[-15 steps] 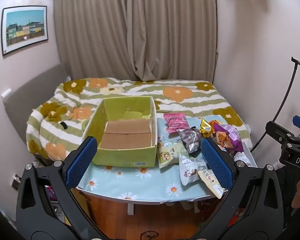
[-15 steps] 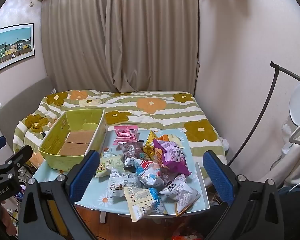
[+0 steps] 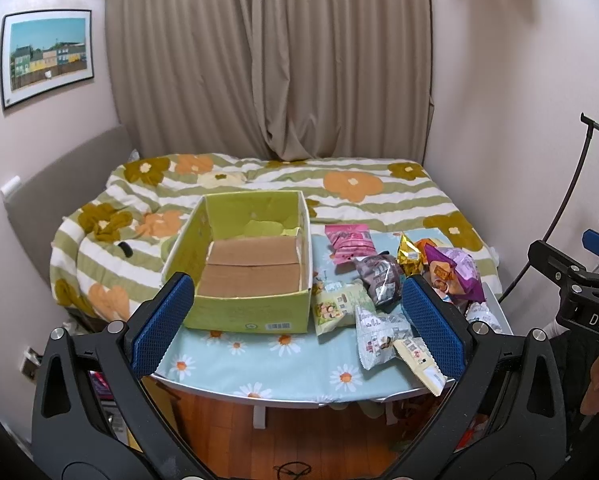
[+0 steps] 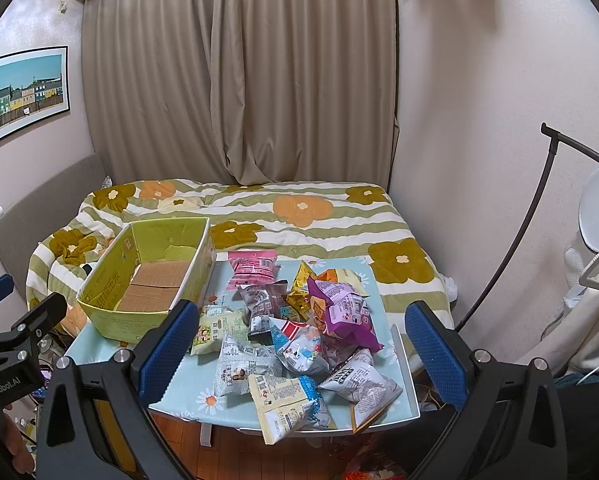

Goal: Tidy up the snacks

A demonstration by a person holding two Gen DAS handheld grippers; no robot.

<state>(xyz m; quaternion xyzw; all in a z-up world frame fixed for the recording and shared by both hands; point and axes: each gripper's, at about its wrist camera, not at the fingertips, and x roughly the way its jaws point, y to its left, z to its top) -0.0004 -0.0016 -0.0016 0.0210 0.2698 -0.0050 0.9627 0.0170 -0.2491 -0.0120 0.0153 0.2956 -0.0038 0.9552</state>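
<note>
An empty yellow-green cardboard box (image 3: 251, 264) (image 4: 151, 280) stands on the left of a small table with a daisy cloth (image 3: 283, 372) (image 4: 187, 392). To its right lies a pile of several snack packets: a pink one (image 3: 349, 240) (image 4: 253, 268), a purple one (image 3: 453, 272) (image 4: 343, 312), a grey one (image 3: 379, 280), a pale green one (image 3: 337, 308) (image 4: 219, 324). My left gripper (image 3: 297, 324) is open and empty, held back from the table's near edge. My right gripper (image 4: 299, 348) is open and empty, in front of the pile.
A bed with a flowered green-striped quilt (image 3: 351, 188) lies right behind the table. Curtains (image 3: 275, 60) hang at the back. A black stand pole (image 4: 511, 248) and white clothing (image 4: 595, 320) are at the right. Wooden floor (image 3: 299, 436) shows under the table.
Both grippers have shifted only slightly; the view is almost the same. Nothing on the table has moved.
</note>
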